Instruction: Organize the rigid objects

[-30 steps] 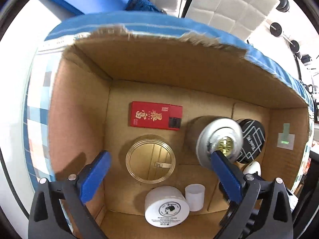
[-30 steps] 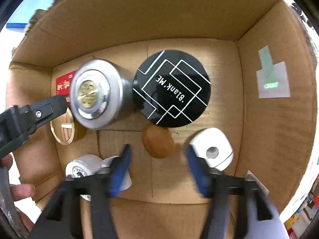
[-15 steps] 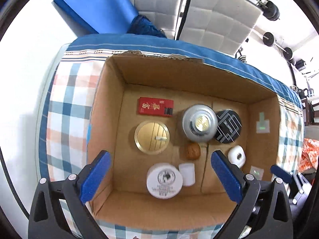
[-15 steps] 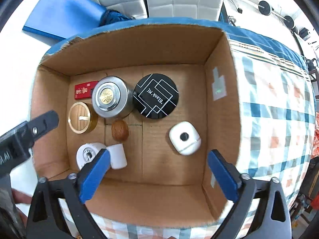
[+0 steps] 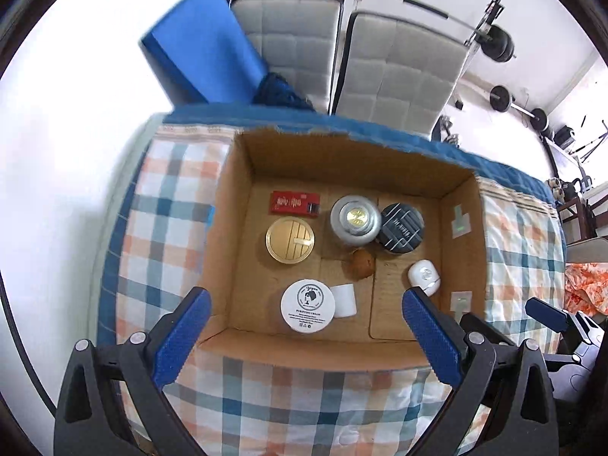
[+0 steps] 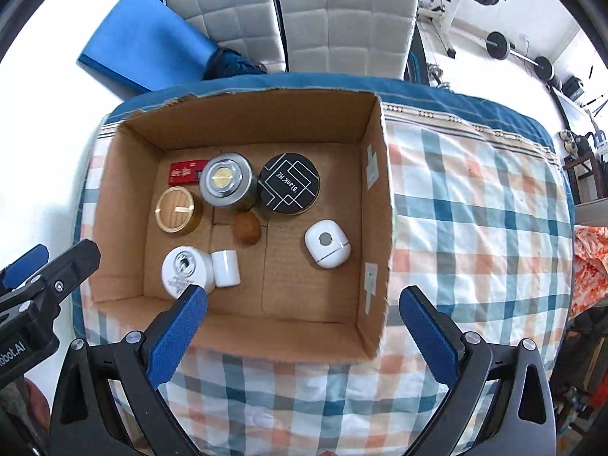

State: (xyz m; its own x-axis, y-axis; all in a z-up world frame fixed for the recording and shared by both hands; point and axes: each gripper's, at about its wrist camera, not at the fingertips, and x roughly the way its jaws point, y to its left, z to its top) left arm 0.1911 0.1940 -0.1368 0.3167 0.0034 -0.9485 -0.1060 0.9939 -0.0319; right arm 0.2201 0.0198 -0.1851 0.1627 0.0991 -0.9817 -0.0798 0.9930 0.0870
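An open cardboard box [image 5: 342,345] [image 6: 380,205] stands on a plaid cloth. Inside lie a red packet [image 5: 294,203] [image 6: 185,171], a silver tin [image 5: 355,220] [image 6: 226,179], a black round tin [image 5: 402,228] [image 6: 288,183], a gold-lidded jar [image 5: 290,239] [image 6: 176,209], a brown nut [image 5: 361,263] [image 6: 247,227], a white cream jar [image 5: 307,305] [image 6: 183,270], a small white cylinder [image 5: 343,300] [image 6: 226,268] and a white rounded case [image 5: 424,276] [image 6: 326,243]. My left gripper [image 5: 304,336] and right gripper [image 6: 300,332] are both open and empty, high above the box's near edge.
The plaid cloth [image 6: 475,228] covers a table with a blue border. Two white padded chairs [image 5: 395,68] and a blue mat [image 5: 205,49] stand behind it. Barbell weights [image 5: 497,45] sit at the back right. The left gripper also shows in the right wrist view [image 6: 34,288].
Both grippers have risen up and back out of the box, empty. The right gripper's jaws have opened wide. The objects in the box have stayed in place.
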